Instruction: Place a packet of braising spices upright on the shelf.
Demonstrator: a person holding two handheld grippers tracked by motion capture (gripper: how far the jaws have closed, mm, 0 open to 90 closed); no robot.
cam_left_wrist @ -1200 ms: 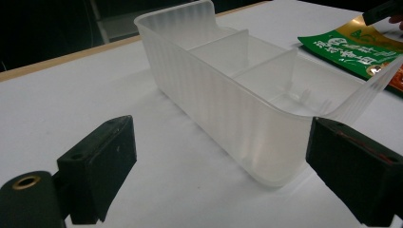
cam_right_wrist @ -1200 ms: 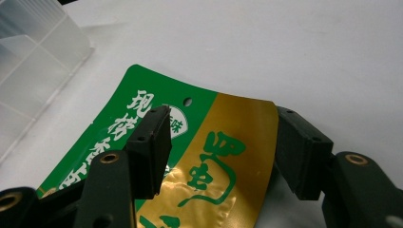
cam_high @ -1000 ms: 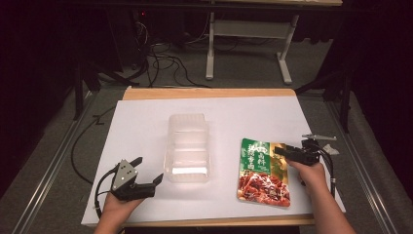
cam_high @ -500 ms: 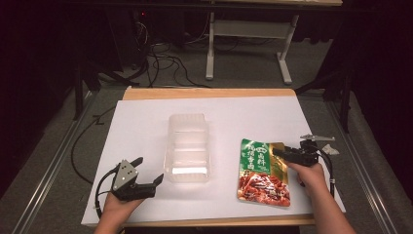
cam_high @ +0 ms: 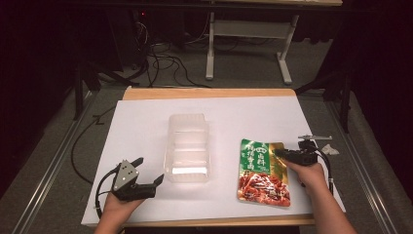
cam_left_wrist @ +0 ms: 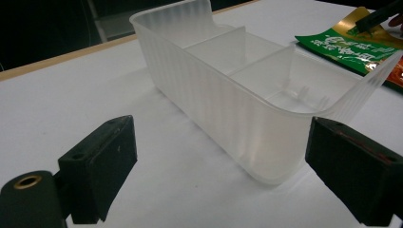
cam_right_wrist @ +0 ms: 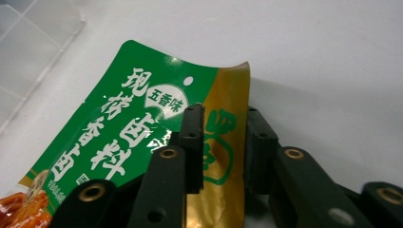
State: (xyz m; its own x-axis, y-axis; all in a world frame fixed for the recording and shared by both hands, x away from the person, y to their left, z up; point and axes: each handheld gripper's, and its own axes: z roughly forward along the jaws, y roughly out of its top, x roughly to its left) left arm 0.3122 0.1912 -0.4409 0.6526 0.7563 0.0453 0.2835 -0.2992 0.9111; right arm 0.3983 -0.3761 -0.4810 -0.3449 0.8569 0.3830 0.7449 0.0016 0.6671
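Right claw (cam_right_wrist: 223, 142) just closed around packet (cam_right_wrist: 142, 142) edge.

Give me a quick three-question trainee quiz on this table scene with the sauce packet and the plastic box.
1. True or false: the seasoning packet lies inside the clear divided container.
2. Which hand-held gripper has its jaws around the packet's gold strip? A) left B) right
3. Fill in: the clear container has ___ compartments.

Key
1. False. The packet lies on the white table cover, to the right of the container.
2. B. The right hand-held gripper has just been closing, with the gold edge between its jaws; the left hand-held gripper stands open, facing the container's near end.
3. Three, as the left gripper view shows.
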